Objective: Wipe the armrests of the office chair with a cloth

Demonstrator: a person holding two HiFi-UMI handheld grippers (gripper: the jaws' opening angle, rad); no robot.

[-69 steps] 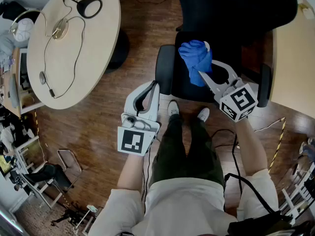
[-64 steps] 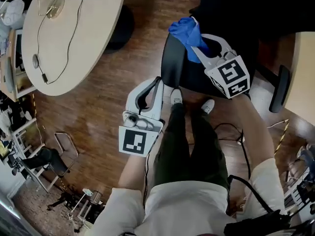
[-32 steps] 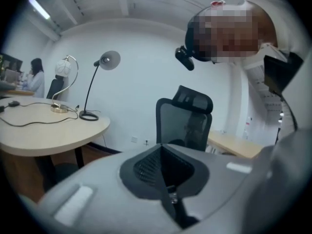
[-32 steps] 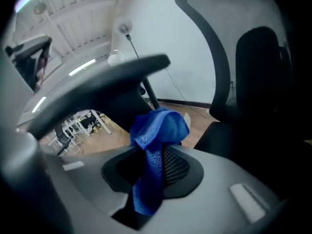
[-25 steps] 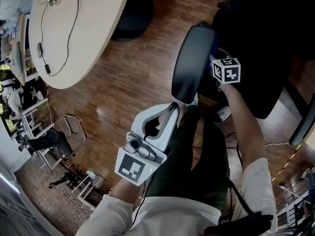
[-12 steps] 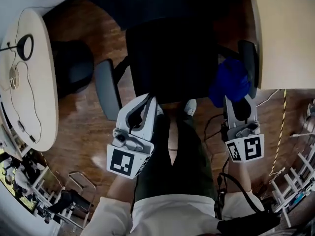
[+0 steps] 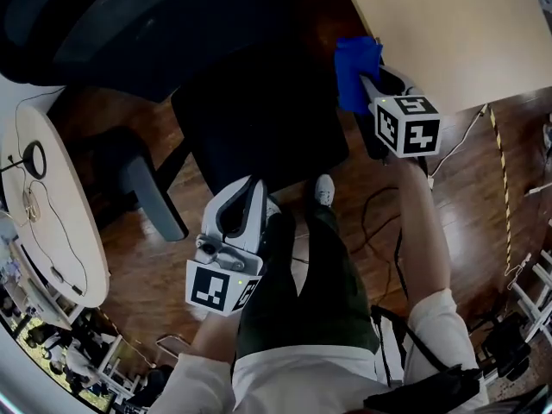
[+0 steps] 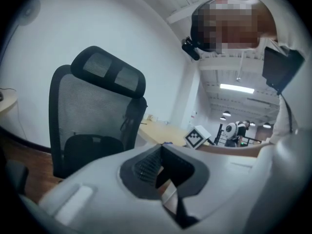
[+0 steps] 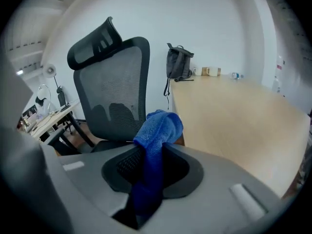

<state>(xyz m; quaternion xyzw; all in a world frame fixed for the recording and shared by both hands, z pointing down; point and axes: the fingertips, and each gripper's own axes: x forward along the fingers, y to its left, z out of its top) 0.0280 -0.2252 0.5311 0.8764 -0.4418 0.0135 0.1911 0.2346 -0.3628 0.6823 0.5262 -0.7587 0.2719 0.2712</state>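
Right gripper: The right gripper (image 7: pixel 369 83) was clamped on the blue cloth (image 7: pixel 356 69). The right gripper view showed the fabric pinched between the pads, with a bunched end standing up past the tips.
Left gripper: The left gripper (image 7: pixel 247 198) had its jaws together with nothing between them. It was held low by the person's leg (image 7: pixel 302 291), apart from both armrests.
Cloth position: It sat over the side of the office chair (image 7: pixel 259 119) nearest the desk (image 7: pixel 448 33), just above the dark armrest (image 7: pixel 373 143) there. That armrest was largely covered by the gripper. No view confirmed contact between cloth and pad.
Other armrest: The grey armrest (image 7: pixel 153 198) on the far side stood clear, well apart from the cloth.
Step in hand (judgement): Wiping the desk-side armrest.
Recommended method:
- Keep the clamp firm.
- Lower the bunched end until it flattens on the pad.
- Draw it along the pad's full length in overlapping passes.
- Tilt it to take the edges.
Risks (judgement):
- The desk edge lay just beside the work, so sideways strokes could strike it.
- The bunched fabric offered little contact area.
- The chair might swivel under pressure, and the idle left gripper could steady it.
Outstanding: Neither pad showed any visible sign of having been wiped or not.
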